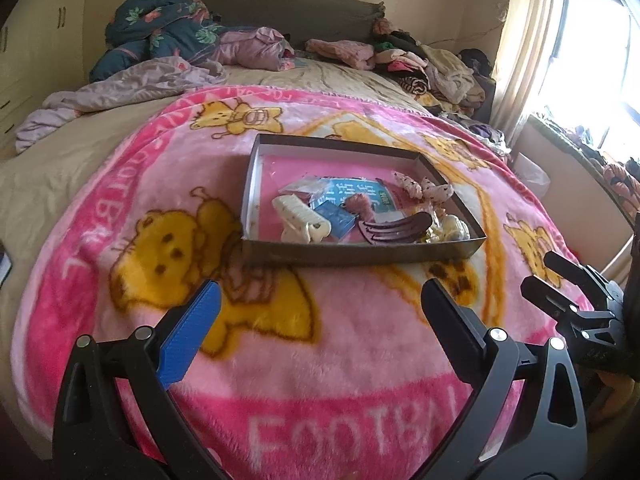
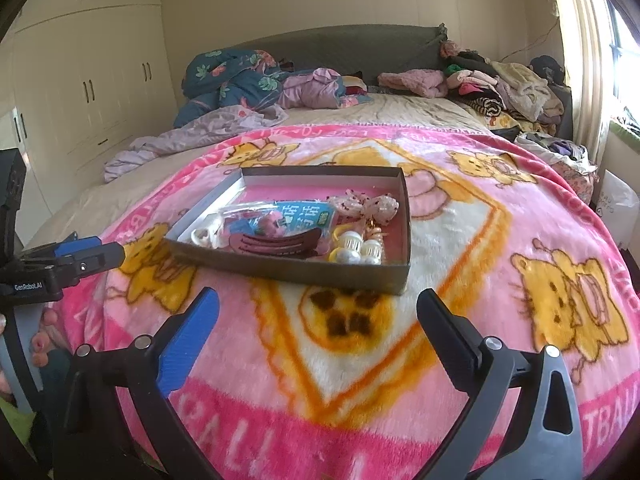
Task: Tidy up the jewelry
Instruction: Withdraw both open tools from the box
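Jewelry (image 2: 356, 246) loose in box (image 2: 396, 276): small, light, slippery. Best pinched at hair clip's (image 2: 276, 242) stiff spine. Both claws, left (image 1: 320, 320) and right (image 2: 318, 320), wide open, empty.

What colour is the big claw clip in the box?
Dark maroon-brown. The claw clip in the box shows best in the right wrist view.

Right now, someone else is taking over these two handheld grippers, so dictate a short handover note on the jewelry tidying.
Left gripper: open, empty, above the pink cartoon-bear blanket.
Right gripper: open, empty, just short of the shallow grey cardboard box.
In the box: dark maroon claw hair clip, cream claw clip, pearl ornaments, pink spotted bow, blue printed packet.
Done: everything visible sits in the box.
Left: pieces lie piled at the near end; sort them if wanted.
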